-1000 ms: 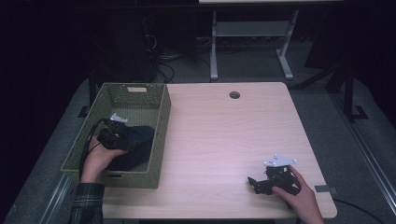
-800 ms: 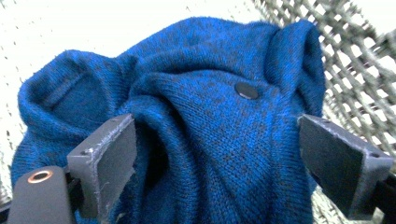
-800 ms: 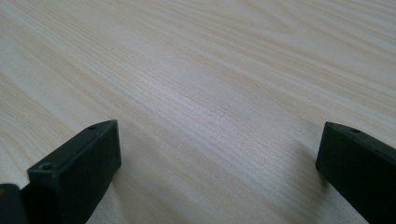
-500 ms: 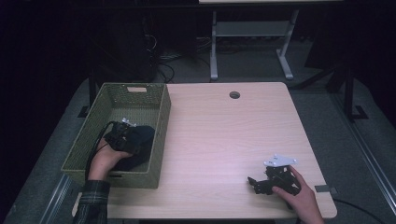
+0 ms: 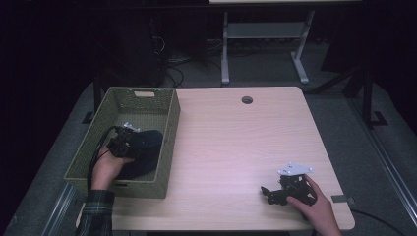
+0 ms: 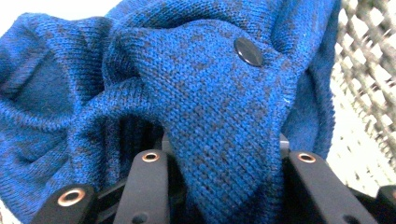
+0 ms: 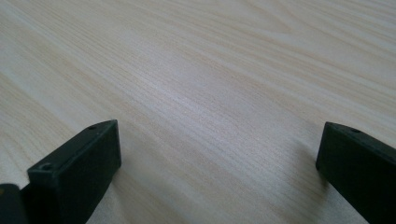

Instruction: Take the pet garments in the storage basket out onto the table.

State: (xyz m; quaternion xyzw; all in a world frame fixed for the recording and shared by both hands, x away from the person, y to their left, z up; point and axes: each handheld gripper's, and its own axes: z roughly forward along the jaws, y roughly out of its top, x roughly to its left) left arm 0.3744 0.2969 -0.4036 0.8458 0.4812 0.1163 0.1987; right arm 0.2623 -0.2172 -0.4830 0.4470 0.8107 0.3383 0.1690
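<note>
Now — left gripper (image 5: 129, 139) just closed on knit (image 6: 205, 107) inside basket (image 5: 167, 142) | right gripper (image 5: 270, 194) open, idle on table (image 5: 236, 142), well apart

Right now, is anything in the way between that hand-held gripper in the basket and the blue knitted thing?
Nothing visible. The left hand-held gripper has just closed its jaws on a fold of the blue knit garment, so the cloth sits directly between them, inside the green woven basket.

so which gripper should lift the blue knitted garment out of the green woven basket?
Left. The left gripper is inside the green woven basket, jaws just closed on a fold of the blue knitted garment. The right gripper rests open on the wooden table.
</note>
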